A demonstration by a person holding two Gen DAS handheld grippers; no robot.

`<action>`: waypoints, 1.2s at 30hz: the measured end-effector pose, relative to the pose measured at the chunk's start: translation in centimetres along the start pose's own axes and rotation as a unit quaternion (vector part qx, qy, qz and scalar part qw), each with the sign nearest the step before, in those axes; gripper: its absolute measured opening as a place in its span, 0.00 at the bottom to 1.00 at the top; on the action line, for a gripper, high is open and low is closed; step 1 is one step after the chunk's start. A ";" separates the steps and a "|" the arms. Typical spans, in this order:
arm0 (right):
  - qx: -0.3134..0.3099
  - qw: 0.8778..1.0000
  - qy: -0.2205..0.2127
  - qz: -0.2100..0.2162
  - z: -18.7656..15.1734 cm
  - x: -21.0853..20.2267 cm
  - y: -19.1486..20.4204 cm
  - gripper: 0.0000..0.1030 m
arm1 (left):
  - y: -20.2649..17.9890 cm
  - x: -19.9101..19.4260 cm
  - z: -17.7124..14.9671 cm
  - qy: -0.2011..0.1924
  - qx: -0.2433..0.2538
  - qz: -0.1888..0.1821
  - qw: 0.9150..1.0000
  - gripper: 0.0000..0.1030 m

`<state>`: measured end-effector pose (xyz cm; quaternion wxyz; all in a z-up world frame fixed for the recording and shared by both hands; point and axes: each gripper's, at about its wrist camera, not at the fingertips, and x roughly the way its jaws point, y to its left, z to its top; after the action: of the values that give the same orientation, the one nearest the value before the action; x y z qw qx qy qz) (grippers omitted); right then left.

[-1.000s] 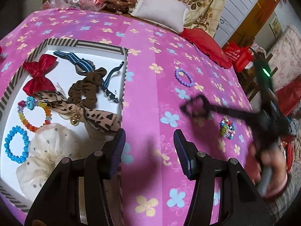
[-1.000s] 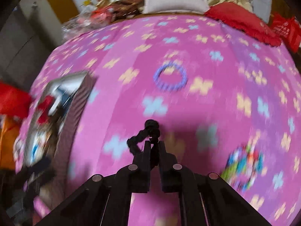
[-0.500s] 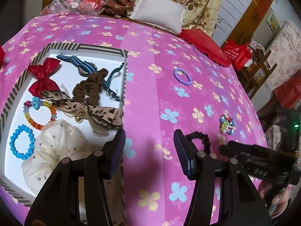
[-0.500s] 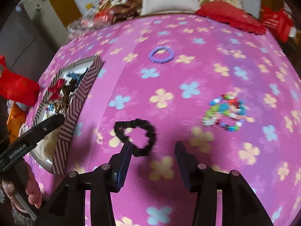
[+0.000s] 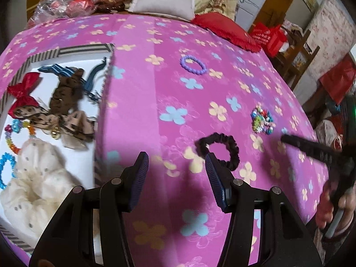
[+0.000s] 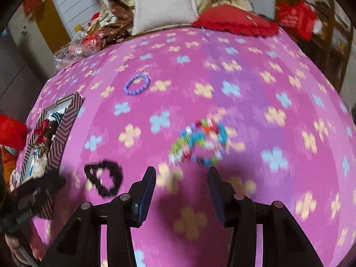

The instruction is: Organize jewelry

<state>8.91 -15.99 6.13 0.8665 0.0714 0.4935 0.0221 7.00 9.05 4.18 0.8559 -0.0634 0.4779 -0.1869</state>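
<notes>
The black ruffled fabric hair tie lies flat on the pink flowered bedspread, seemingly stretched slightly sideways. Both the left gripper and the right gripper gape empty.

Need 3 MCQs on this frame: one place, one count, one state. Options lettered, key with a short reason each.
1. Where does the black scrunchie lie?
A. in the striped box
B. on the pink bedspread
C. on the white pillow

2. How many loose pieces lie on the bedspread outside the striped box?
A. one
B. three
C. five

3. How do the right tongs stand?
A. open, empty
B. shut on the scrunchie
C. shut on the purple bracelet

Key: B, it rests on the floral cloth; B, scrunchie, purple bracelet and multicolour bead bracelet; A, only cloth shows between the fingers.
</notes>
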 end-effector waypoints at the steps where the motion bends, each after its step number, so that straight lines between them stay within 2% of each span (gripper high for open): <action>1: -0.009 1.000 -0.001 -0.002 0.9 0.5 0.6 0.44 | -0.2 0.1 -0.1 0.001 0.003 -0.001 1.000 0.51; 5: -0.035 0.999 0.009 -0.005 5.2 4.1 3.2 0.44 | -0.8 0.5 0.0 0.001 0.009 -0.004 1.000 0.51; 9: -0.025 1.000 0.016 -0.004 10.5 8.7 5.4 0.44 | -0.5 0.6 0.0 0.001 0.005 -0.006 1.000 0.51; 13: -0.024 0.999 0.030 -0.020 13.5 12.5 6.9 0.44 | -0.1 0.7 0.3 0.006 -0.003 -0.015 1.000 0.51; 17: -0.020 0.998 0.040 -0.033 14.5 15.1 7.4 0.43 | 0.5 0.9 0.6 0.011 -0.008 -0.025 1.000 0.51; 23: -0.029 0.997 0.041 -0.054 13.7 14.7 6.9 0.12 | 1.4 1.1 0.7 0.017 -0.023 -0.028 0.999 0.51; 25: -0.031 0.997 0.051 -0.048 12.9 14.1 6.5 0.09 | 1.6 1.2 0.7 0.016 -0.026 -0.026 0.999 0.51; 28: -0.044 0.996 0.065 -0.046 10.7 12.7 5.8 0.09 | 1.5 1.1 0.7 0.011 -0.024 -0.018 0.999 0.51; 36: -0.062 0.994 0.084 -0.044 3.0 7.7 3.5 0.09 | 0.8 1.2 0.4 0.005 -0.014 -0.009 1.000 0.51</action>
<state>15.60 -12.01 1.59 0.8251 -0.0059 0.5645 0.0205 8.10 9.32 3.15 0.8510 -0.0783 0.4839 -0.1883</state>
